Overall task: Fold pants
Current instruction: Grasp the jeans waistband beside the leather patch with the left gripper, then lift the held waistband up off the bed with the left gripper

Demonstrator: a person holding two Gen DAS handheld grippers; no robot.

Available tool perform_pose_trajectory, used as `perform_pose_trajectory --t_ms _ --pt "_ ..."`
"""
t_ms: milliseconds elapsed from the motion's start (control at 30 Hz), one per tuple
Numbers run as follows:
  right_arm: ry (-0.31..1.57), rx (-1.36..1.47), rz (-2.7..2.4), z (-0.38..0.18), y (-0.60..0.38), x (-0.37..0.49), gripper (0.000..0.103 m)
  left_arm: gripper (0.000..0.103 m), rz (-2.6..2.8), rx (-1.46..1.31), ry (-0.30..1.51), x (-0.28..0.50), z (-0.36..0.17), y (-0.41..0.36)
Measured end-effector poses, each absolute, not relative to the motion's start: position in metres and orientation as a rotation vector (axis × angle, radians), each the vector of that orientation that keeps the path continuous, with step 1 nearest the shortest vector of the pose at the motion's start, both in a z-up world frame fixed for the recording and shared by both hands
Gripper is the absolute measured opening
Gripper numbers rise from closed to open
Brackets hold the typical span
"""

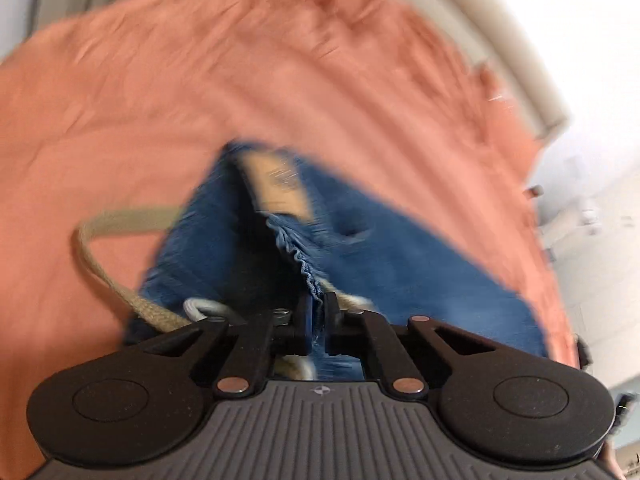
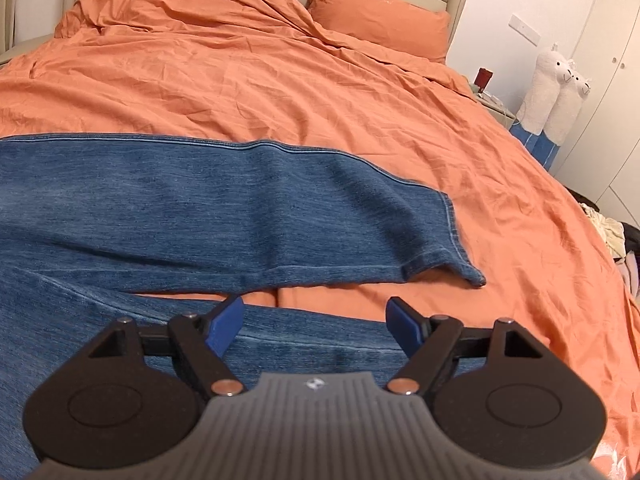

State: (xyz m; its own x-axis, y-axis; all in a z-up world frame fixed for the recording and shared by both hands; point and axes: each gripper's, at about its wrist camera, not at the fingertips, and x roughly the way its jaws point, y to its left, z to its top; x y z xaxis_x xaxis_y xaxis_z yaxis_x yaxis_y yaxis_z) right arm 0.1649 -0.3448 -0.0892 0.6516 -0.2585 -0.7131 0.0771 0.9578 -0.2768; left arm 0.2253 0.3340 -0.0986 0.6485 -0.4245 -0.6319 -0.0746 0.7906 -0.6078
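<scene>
left gripper [image 1: 318,312]: clenched on jeans [image 1: 304,240] waistband, lower centre | right gripper [image 2: 316,320]: released, above near leg | drawstring [image 1: 100,268]: left | duvet [image 2: 280,92]: beneath

Between your left gripper's [image 1: 317,312] matt black plastic jaws: coarse blue denim pants [image 1: 400,264]; ahead of them, creased matt orange cotton-like bedding [image 2: 280,92].

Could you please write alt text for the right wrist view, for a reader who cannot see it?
The right tool hangs open above blue jeans spread on an orange bed cover, its blue pads over the nearer leg. The farther leg lies flat, its hem toward the right. An orange pillow rests at the headboard.
</scene>
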Motion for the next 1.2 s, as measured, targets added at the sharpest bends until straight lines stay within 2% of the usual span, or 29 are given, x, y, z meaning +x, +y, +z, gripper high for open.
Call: perform_pose_trajectory --t_ms 100,200,267,300,333,367,467,500,533,567,633,933,1067,1200 --pt "0.817 -0.255 -0.202 -0.085 -0.346 0.159 0.077 0.003 -0.224 -0.625 0.879 0.223 -0.087 0.331" --pt "0.805 -0.249 -0.201 -0.084 -0.348 0.156 0.077 0.004 -0.209 -0.629 0.977 0.237 -0.102 0.334" --pt "0.801 -0.243 -0.2 -0.084 -0.349 0.154 0.077 0.007 -0.183 -0.649 0.98 0.246 -0.111 0.343" --pt "0.799 -0.241 -0.199 -0.084 -0.349 0.153 0.077 0.013 -0.202 -0.685 0.981 0.25 -0.117 0.348" --pt "0.797 -0.242 -0.2 -0.084 -0.35 0.151 0.077 0.03 -0.232 -0.727 0.987 0.254 -0.124 0.353" --pt "0.796 -0.246 -0.201 -0.084 -0.351 0.149 0.077 0.04 -0.247 -0.755 0.987 0.258 -0.131 0.358" --pt "0.799 -0.266 -0.21 -0.084 -0.356 0.144 0.079 0.044 -0.233 -0.786 1.02 0.264 -0.152 0.359" --pt "0.804 -0.27 -0.212 -0.085 -0.358 0.144 0.079 0.043 -0.224 -0.792 1.032 0.266 -0.157 0.358" --pt "0.811 -0.274 -0.216 -0.086 -0.361 0.144 0.08 0.038 -0.211 -0.781 1.025 0.265 -0.156 0.353" --pt "0.818 -0.278 -0.224 -0.087 -0.364 0.145 0.08 0.024 -0.196 -0.76 1.013 0.264 -0.153 0.35" --pt "0.829 -0.274 -0.239 -0.09 -0.376 0.146 0.08 0.013 -0.171 -0.708 0.999 0.26 -0.142 0.341" --pt "0.843 -0.168 -0.312 -0.092 -0.434 0.167 0.08 0.003 0.05 -0.35 0.854 0.227 -0.068 0.312" --pt "0.843 -0.045 -0.315 -0.092 -0.461 0.179 0.08 0.0 0.255 -0.2 0.969 0.24 -0.097 0.32" --pt "0.876 0.127 -0.362 -0.106 -0.501 0.192 0.08 0.0 0.23 -0.347 0.936 0.231 -0.111 0.338"
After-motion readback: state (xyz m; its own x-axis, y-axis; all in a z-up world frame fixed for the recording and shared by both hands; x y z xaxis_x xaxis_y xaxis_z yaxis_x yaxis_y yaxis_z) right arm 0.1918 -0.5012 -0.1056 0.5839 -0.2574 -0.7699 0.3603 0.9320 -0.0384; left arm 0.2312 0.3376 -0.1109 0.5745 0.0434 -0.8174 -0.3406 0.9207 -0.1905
